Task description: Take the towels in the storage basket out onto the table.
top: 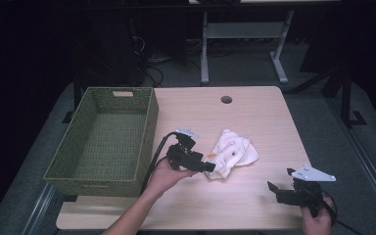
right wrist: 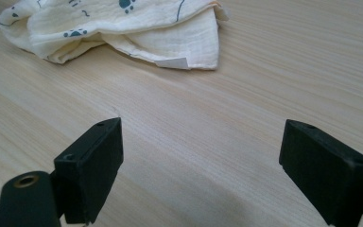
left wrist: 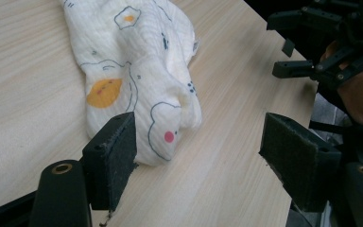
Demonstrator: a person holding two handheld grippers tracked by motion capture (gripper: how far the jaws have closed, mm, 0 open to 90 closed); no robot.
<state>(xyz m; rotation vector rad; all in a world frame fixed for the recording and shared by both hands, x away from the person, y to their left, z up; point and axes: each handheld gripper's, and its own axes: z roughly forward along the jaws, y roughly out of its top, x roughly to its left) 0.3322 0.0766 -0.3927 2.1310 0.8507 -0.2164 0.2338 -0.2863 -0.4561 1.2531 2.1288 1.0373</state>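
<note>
Pale wood-grain surface (top: 254, 205) carries one crumpled cloth (top: 231, 152), cream muslin printed with small animal and egg motifs, lying near the middle and slightly toward the near edge. A green woven basket (top: 148, 132) stands along the left edge, nothing visible inside it.

Left tool (top: 208, 166) is at the cloth's near-left end, jaws wide apart, with one pad beside the fabric fold; it holds nothing. Right tool (top: 274, 192) rests by the near right corner, well apart from the cloth, jaws likewise wide and holding nothing.

Assessment: the cloth looks light, soft and limp, not fragile; it would bunch and drape when lifted. A pinch on a thick fold or a hemmed corner seems the best hold. Its long axis runs from near-left to far-right; the rounded end faces the left tool, the squarer hemmed end points toward the far right.
</note>
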